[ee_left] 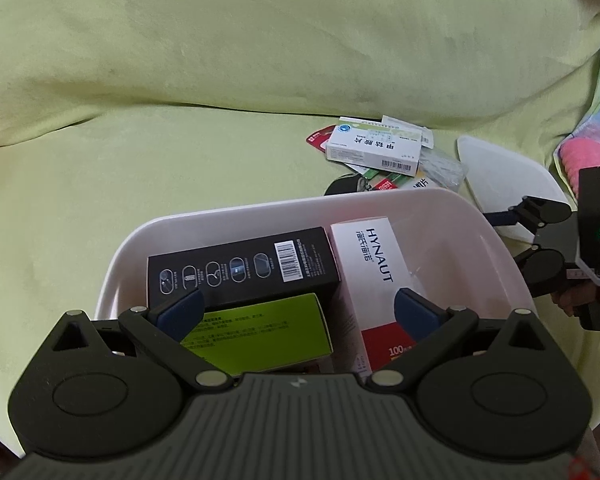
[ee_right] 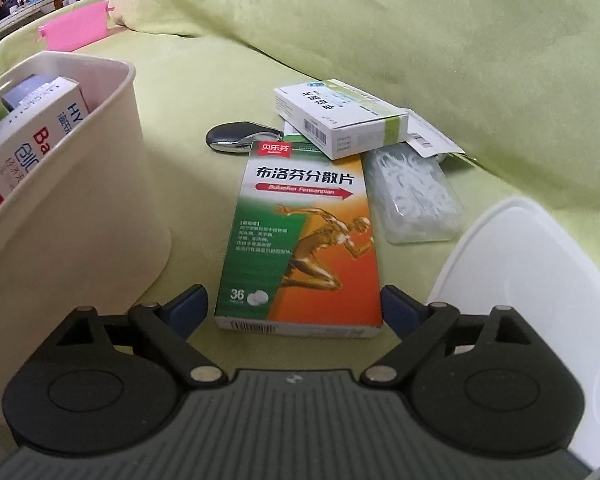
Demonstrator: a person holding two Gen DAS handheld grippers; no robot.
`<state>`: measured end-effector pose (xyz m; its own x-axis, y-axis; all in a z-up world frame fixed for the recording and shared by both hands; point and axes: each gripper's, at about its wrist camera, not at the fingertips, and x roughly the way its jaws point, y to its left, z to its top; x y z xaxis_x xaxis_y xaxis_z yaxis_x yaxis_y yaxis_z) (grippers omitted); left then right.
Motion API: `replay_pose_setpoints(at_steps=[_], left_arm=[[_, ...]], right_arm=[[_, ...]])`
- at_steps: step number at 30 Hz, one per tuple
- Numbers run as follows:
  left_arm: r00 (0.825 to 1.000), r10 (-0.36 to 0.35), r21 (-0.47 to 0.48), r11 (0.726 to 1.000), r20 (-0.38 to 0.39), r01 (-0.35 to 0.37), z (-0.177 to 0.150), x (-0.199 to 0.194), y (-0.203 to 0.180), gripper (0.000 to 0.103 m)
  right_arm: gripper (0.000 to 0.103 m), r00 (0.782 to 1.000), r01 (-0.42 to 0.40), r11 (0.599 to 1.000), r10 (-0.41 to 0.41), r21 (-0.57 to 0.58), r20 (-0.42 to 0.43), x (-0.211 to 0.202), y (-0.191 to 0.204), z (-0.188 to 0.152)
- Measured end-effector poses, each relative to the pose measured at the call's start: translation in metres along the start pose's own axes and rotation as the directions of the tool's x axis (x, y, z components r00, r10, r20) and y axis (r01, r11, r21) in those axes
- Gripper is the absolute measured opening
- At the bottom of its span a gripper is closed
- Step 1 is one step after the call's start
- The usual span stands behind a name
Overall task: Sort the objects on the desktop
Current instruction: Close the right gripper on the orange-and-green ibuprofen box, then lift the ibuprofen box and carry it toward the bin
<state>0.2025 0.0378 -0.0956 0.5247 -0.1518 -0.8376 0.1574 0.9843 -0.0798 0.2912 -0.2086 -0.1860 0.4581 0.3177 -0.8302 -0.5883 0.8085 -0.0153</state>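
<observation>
Right gripper (ee_right: 294, 306), right wrist view: jaws spread wide, holding nothing, one blue pad on each side of the near short end of the green-and-orange tablet box (ee_right: 300, 240). The box lies flat on the yellow-green cloth (ee_right: 420, 40), directly ahead of the gripper, its long axis running away along the line of the fingers; the pads stand just outside its two long edges, and whether they touch cannot be told. Judged from this, closing across the box's width is the move in hand. The far end of the box is tucked under a white-and-green medicine carton (ee_right: 340, 120), which rests on it; a clear bag of white floss picks (ee_right: 416, 200) lies just beside on the right, and a dark-and-chrome object (ee_right: 236, 138) beyond on the left. The cream storage bin (ee_right: 80, 184) stands to the left, a white lid (ee_right: 540, 280) to the right.

Left gripper (ee_left: 296, 314), left wrist view: wide open, empty, over the bin (ee_left: 492, 248), which holds a black box (ee_left: 240, 268), a lime-green box (ee_left: 260, 336) and a HYNAUT carton (ee_left: 376, 280). The right gripper is the nearer arm.
</observation>
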Motion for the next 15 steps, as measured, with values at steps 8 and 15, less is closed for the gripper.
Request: replay_pose_setpoints(at_steps=[8, 15], left_arm=[[1.0, 0.016, -0.002, 1.0, 0.005, -0.015, -0.002, -0.009, 0.005, 0.101], [1.0, 0.015, -0.006, 1.0, 0.003, -0.015, -0.01, -0.018, 0.006, 0.101]], right_arm=[[0.084, 0.998, -0.055, 0.983, 0.06, 0.173, -0.027, -0.004, -0.013, -0.002], [0.084, 0.97, -0.234, 0.725, 0.217, 0.648, 0.107, -0.05, -0.045, -0.023]])
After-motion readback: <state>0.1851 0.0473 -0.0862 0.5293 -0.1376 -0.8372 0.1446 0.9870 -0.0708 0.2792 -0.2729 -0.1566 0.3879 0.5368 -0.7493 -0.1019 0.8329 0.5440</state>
